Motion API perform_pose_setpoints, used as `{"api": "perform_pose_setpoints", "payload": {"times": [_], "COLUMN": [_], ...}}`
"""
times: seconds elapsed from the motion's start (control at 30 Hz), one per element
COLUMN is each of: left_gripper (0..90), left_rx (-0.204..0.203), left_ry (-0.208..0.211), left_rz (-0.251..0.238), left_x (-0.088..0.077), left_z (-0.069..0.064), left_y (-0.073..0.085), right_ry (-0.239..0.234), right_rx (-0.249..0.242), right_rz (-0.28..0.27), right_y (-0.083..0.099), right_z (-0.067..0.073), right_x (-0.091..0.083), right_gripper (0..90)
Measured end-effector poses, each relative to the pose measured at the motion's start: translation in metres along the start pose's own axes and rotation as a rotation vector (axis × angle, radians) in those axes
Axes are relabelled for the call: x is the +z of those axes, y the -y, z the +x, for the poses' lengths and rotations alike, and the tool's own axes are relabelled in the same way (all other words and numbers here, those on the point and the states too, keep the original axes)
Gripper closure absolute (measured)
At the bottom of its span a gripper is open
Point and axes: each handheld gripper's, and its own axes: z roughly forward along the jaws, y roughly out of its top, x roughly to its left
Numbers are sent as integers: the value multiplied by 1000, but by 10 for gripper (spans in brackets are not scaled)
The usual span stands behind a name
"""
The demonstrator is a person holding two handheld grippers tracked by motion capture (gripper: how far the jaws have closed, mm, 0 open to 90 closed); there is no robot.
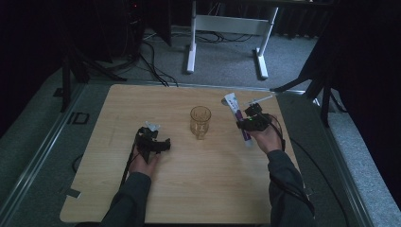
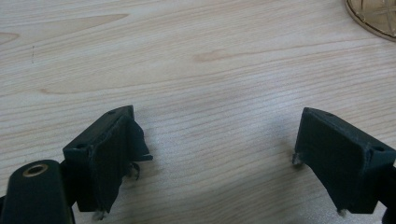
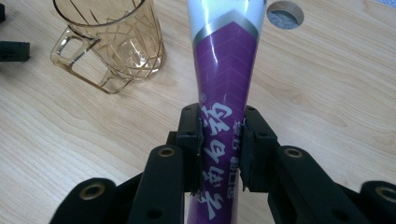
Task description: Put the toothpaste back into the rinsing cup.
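Gripping the purple-and-white tube (image 3: 224, 93) in my right gripper (image 3: 220, 149) near the table's (image 1: 198, 179) right edge, left gripper (image 2: 219, 154) wide and empty, I risk tipping the amber mug (image 1: 200, 121) mid-table if the tube's end swings sideways.

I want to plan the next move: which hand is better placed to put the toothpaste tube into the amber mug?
Right. The right gripper is already shut on the toothpaste tube, beside the amber mug. The left gripper is open over bare table, holding nothing.
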Motion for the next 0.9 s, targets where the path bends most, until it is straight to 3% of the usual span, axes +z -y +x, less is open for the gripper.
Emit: {"api": "perform_pose_setpoints", "payload": {"times": [0.9], "left_gripper": [128], "left_rx": [0], "left_ry": [1], "left_rz": [1], "left_x": [0], "left_z": [0], "left_y": [0], "right_ry": [-18], "right_rx": [-12], "right_rz": [-44], "right_y": [-7], "right_z": [7], "right_x": [-2], "right_gripper": [732]}}
